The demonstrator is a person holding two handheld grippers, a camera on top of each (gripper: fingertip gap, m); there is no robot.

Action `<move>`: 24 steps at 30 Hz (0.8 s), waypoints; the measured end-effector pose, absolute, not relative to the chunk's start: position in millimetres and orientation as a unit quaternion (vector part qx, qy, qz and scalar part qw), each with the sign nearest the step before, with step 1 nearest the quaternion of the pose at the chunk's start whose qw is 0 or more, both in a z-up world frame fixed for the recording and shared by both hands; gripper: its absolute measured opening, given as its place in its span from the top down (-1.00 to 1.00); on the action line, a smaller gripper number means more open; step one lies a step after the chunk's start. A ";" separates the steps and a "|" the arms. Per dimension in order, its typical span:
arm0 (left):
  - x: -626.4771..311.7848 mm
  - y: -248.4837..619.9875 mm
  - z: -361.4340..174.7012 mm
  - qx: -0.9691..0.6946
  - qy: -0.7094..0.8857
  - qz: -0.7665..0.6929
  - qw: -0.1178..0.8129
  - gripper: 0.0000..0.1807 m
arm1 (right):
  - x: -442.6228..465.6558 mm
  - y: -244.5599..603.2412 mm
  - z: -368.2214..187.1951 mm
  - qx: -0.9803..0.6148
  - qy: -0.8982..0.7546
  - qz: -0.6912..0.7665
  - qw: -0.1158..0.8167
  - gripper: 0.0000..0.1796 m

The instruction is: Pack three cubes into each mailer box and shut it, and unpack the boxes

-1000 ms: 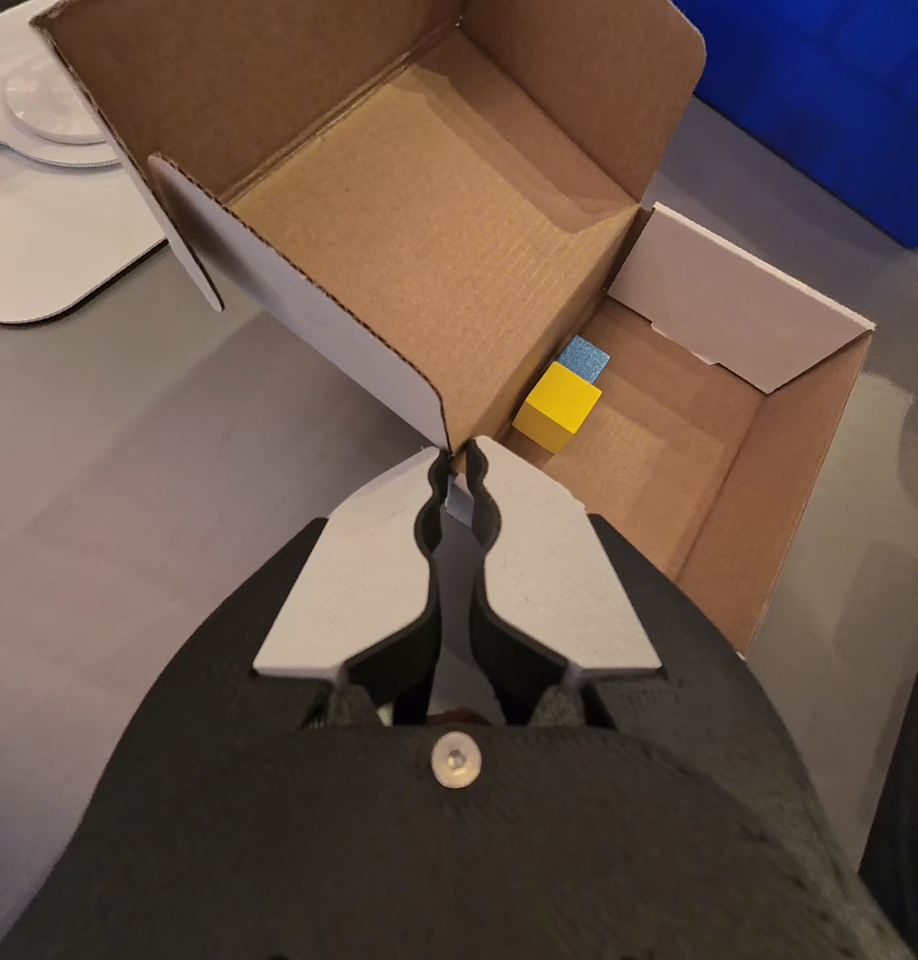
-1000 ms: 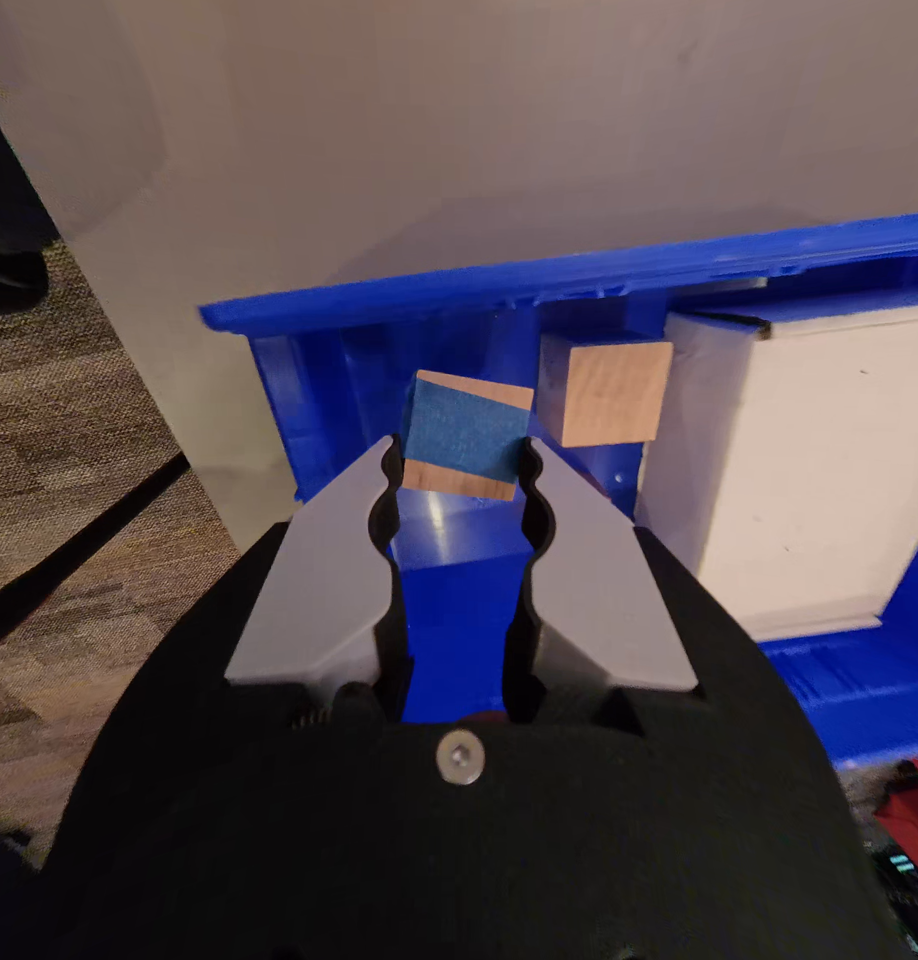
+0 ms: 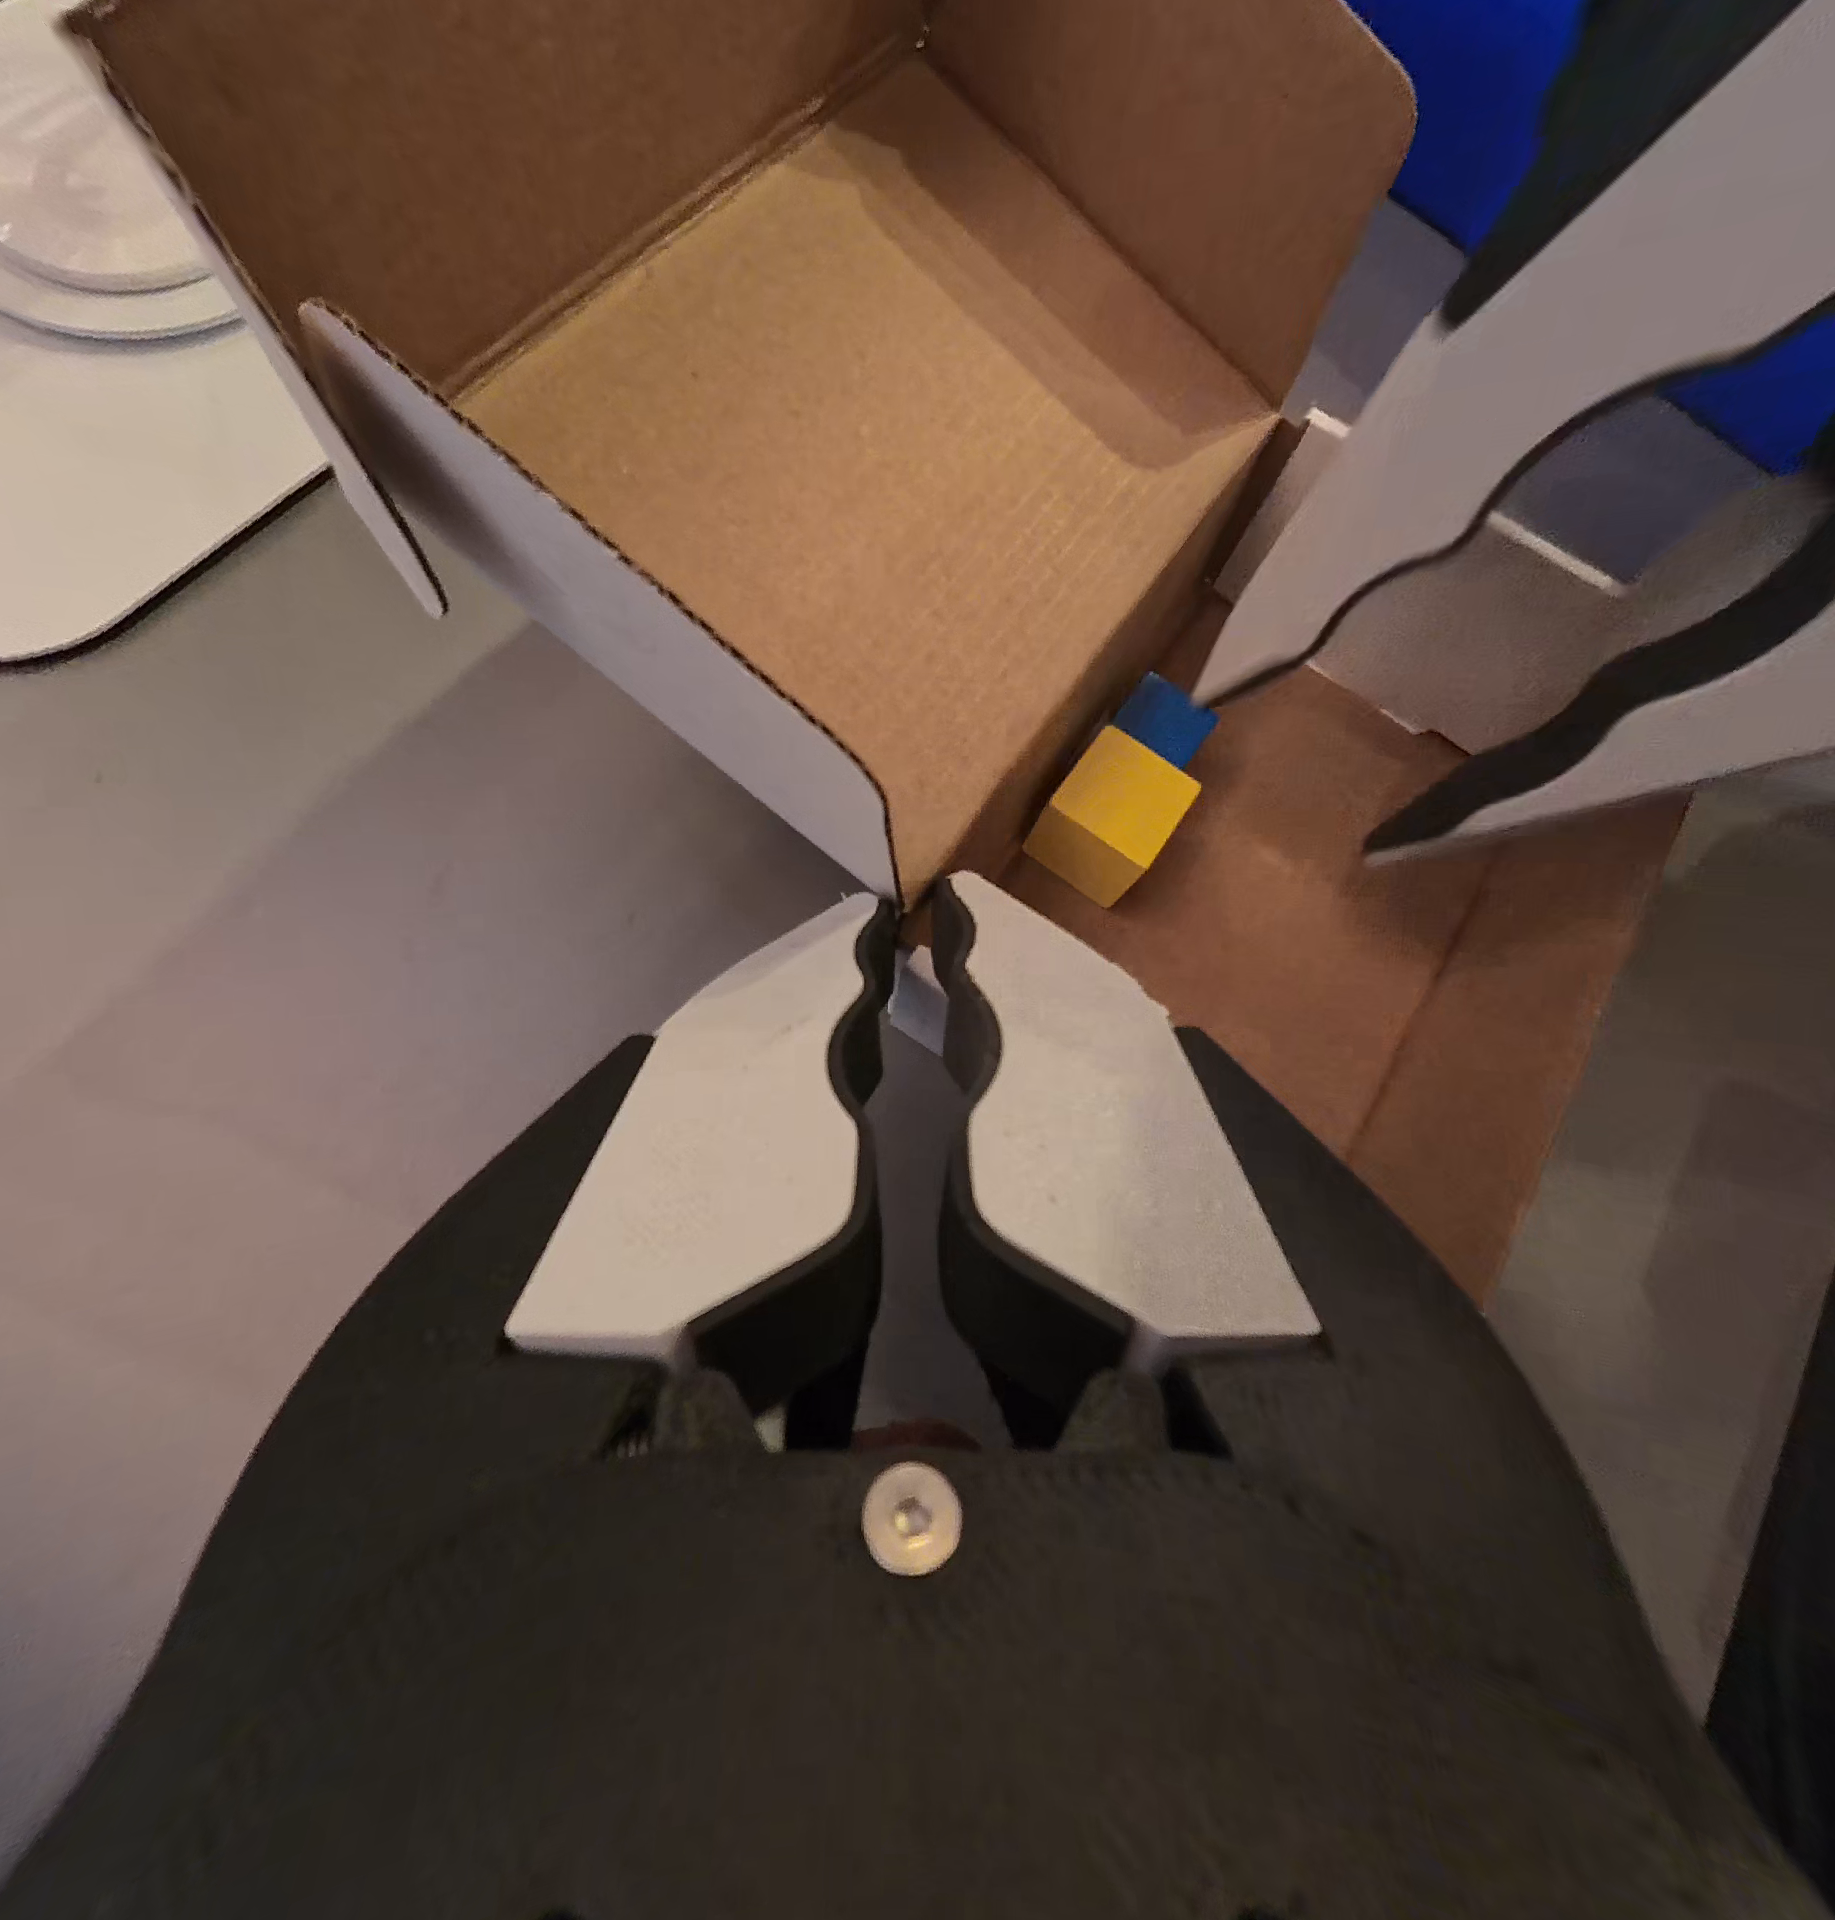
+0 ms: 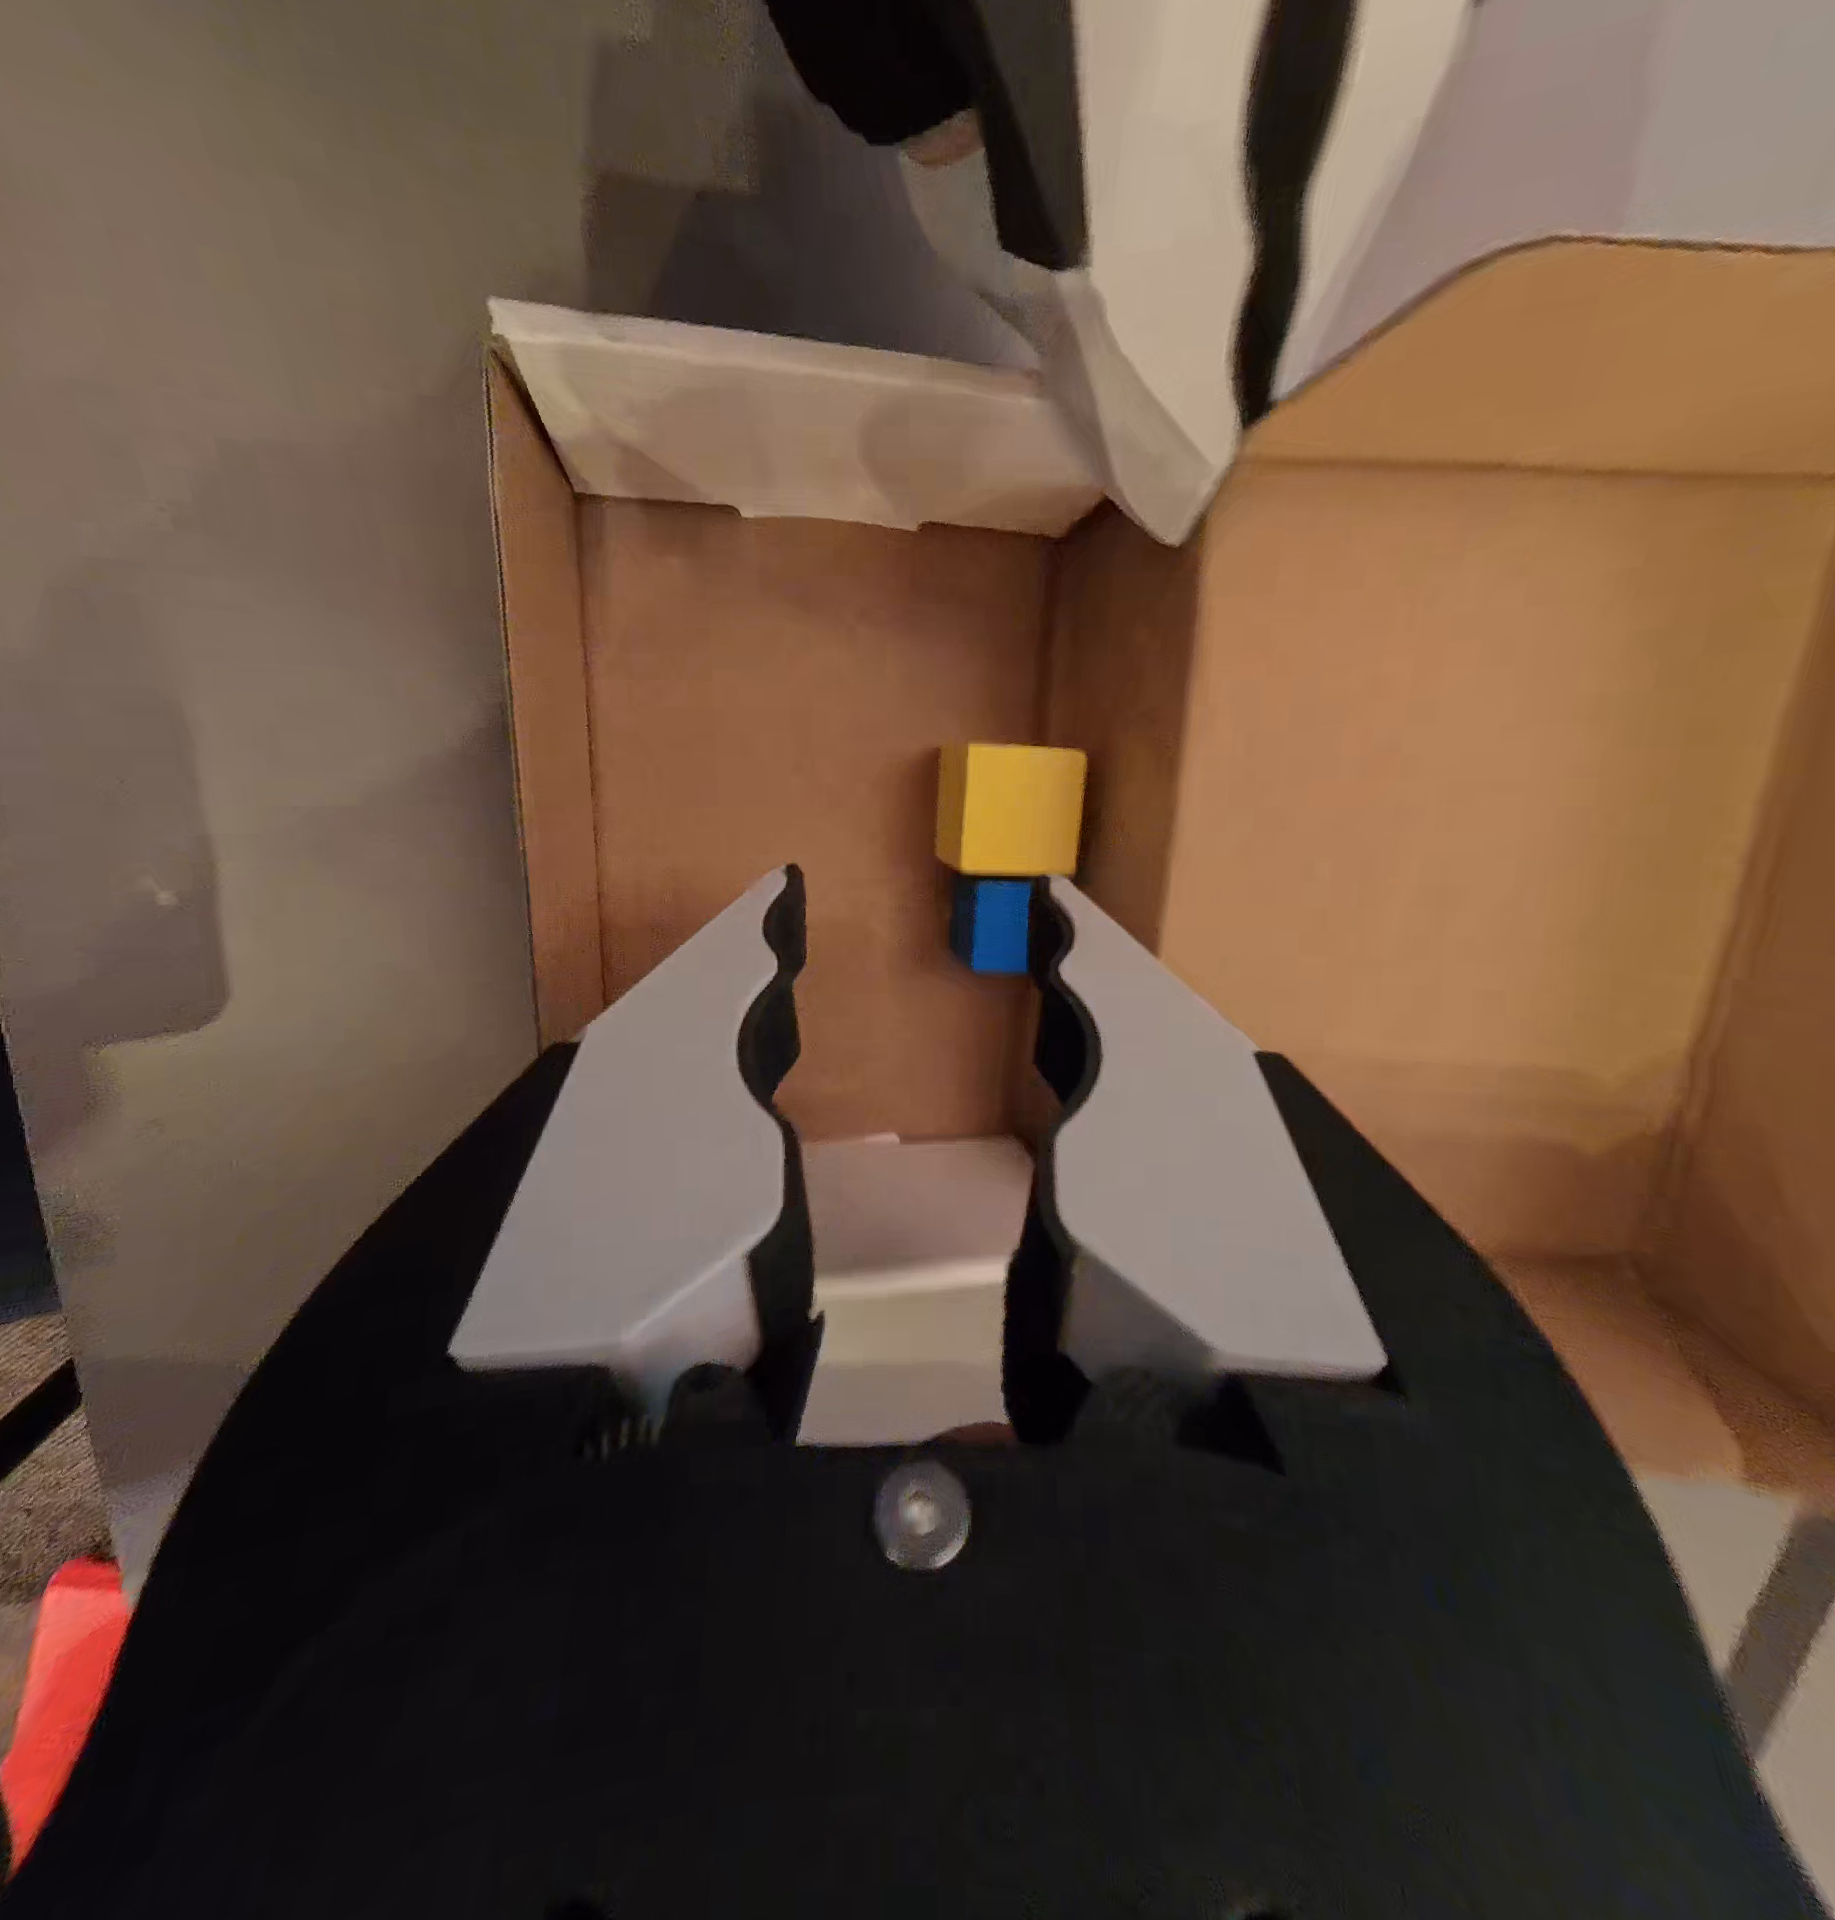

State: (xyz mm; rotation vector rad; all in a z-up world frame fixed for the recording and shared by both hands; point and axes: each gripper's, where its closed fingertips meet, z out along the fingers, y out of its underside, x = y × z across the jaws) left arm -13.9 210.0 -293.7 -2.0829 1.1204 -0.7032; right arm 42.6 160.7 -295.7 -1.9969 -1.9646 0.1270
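Presently, two painted wooden cubes, yellow (image 4: 1012,808) and blue (image 4: 991,925), are lodged inside the open brown cardboard mailer box (image 4: 684,727); a third is outstanding. Left claw (image 3: 918,914) is clamped on the lid corner; right claw (image 4: 918,909) is held apart, empty.

yellow cube (image 4: 1012,808), blue cube (image 4: 991,925), brown-lined white mailer box (image 3: 861,499), grey fingers (image 3: 726,1132)
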 end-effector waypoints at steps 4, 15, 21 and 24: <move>-11.9 209.7 -293.4 -0.795 0.431 -0.272 0.329 0.93 | 35.3 173.6 -311.9 -0.700 -0.692 0.020 0.173 0.53; -10.3 209.4 -293.4 -0.795 0.430 -0.275 0.329 0.93 | 26.3 167.0 -319.5 -0.700 -0.692 0.041 0.171 0.66; -9.7 209.0 -293.2 -0.795 0.430 -0.274 0.330 0.93 | 18.2 166.9 -324.9 -0.730 -0.663 0.057 0.154 0.61; -10.0 209.0 -293.4 -0.795 0.431 -0.273 0.329 0.93 | 16.9 166.7 -319.5 -0.741 -0.650 0.061 0.160 0.66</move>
